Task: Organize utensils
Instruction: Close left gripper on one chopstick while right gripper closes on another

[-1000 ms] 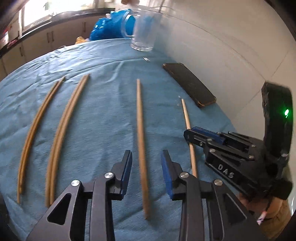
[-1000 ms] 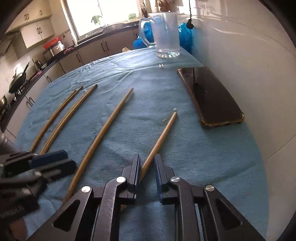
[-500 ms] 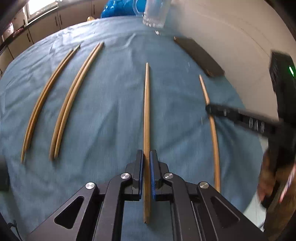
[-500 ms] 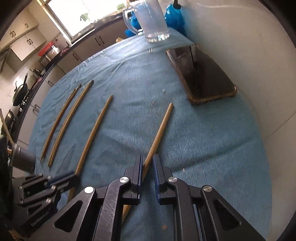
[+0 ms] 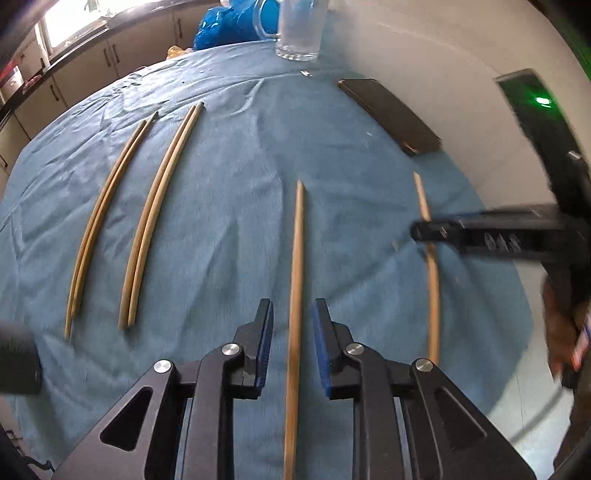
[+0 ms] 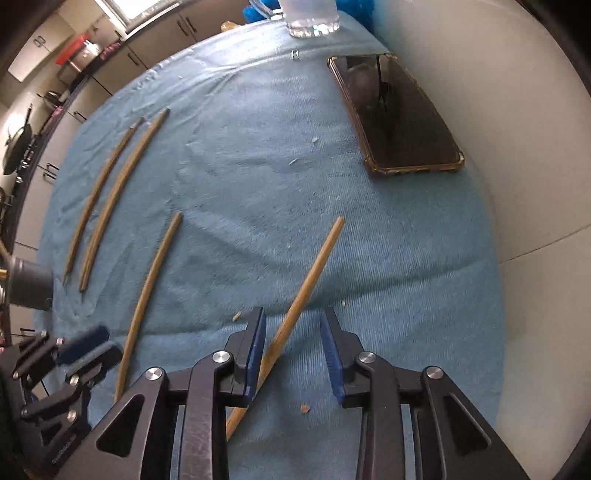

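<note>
Several wooden chopsticks lie on a blue cloth (image 5: 229, 206). Two pairs lie at the left (image 5: 110, 218) (image 5: 159, 206). A single chopstick (image 5: 295, 280) lies between the open fingers of my left gripper (image 5: 292, 314). Another single chopstick (image 6: 306, 277) lies tilted between the open fingers of my right gripper (image 6: 291, 314), close to the left finger. In the left wrist view the right gripper (image 5: 480, 232) crosses over that chopstick (image 5: 430, 258). In the right wrist view the left gripper (image 6: 88, 343) sits at the lower left beside its chopstick (image 6: 151, 291).
A dark phone (image 6: 395, 114) lies at the right by the white wall (image 6: 517, 110). A glass mug (image 5: 299, 33) and a blue bag (image 5: 229, 22) stand at the far end. Kitchen cabinets (image 5: 85, 70) run behind the table.
Both grippers were shut on their chopsticks half a second ago; both have opened, and the two chopsticks now lie free on the cloth.
</note>
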`<act>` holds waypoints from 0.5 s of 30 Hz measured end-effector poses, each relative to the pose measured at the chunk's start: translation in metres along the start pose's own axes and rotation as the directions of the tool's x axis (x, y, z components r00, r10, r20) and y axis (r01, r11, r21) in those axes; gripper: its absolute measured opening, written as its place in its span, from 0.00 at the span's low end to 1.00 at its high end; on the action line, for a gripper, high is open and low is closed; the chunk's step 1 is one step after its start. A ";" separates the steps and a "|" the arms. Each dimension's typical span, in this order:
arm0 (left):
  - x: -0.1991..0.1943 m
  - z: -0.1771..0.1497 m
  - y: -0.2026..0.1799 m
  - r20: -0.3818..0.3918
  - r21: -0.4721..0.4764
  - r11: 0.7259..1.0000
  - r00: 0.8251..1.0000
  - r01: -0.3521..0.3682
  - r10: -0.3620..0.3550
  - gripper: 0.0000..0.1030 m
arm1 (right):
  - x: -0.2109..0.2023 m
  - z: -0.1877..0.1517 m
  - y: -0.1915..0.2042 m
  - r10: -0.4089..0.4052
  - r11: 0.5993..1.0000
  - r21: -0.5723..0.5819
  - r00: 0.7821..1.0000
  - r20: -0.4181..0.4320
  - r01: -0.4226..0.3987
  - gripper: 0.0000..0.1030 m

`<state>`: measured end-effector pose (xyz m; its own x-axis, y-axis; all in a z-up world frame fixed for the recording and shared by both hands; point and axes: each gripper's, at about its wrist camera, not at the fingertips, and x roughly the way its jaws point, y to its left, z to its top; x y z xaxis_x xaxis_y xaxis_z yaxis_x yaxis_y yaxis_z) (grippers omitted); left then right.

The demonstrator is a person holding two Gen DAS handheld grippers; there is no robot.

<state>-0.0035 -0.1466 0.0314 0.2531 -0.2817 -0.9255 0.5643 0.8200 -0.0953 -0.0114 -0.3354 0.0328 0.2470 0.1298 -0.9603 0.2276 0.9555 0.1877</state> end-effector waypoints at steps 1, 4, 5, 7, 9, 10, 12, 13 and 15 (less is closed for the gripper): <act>0.005 0.006 -0.003 -0.004 0.006 1.000 1.000 -0.010 0.010 0.20 | 0.001 0.003 0.001 -0.010 1.000 -0.006 1.000 -0.008 0.010 0.32; 0.026 0.026 -0.011 -0.046 0.042 0.998 0.997 -0.056 0.057 0.20 | 0.005 0.013 0.008 -0.044 0.999 -0.031 0.998 -0.043 0.043 0.32; 0.026 0.032 -0.012 -0.029 0.049 0.996 0.997 -0.074 0.076 0.20 | 0.006 0.016 0.011 -0.053 0.998 -0.039 0.997 -0.053 0.051 0.32; 0.031 0.039 -0.014 -0.044 0.064 0.994 0.995 -0.087 0.090 0.18 | 0.008 0.020 0.013 -0.066 0.997 -0.051 0.996 -0.067 0.062 0.32; 0.034 0.043 -0.016 -0.052 0.085 0.992 0.994 -0.088 0.092 0.17 | 0.010 0.023 0.015 -0.072 0.996 -0.050 0.995 -0.071 0.068 0.32; 0.034 0.043 -0.017 -0.055 0.106 0.990 0.994 -0.088 0.094 0.17 | 0.010 0.024 0.015 -0.075 0.996 -0.051 0.995 -0.070 0.071 0.32; 0.033 0.041 -0.018 -0.059 0.132 0.988 0.994 -0.079 0.087 0.13 | 0.011 0.023 0.018 -0.088 0.995 -0.061 0.994 -0.060 0.084 0.32; 0.032 0.040 -0.018 -0.060 0.134 0.988 0.995 -0.072 0.081 0.06 | 0.012 0.022 0.021 -0.099 0.993 -0.070 0.994 -0.050 0.095 0.31; 0.029 0.037 -0.014 -0.052 0.113 0.991 0.996 -0.069 0.075 0.06 | 0.012 0.019 0.031 -0.146 0.983 -0.113 0.989 -0.018 0.143 0.26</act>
<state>0.0246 -0.1844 0.0193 0.2539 -0.1934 -0.9477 0.6304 0.7762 0.0106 0.0164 -0.3095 0.0306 0.1940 -0.0059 -0.9810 0.1523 0.9880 0.0242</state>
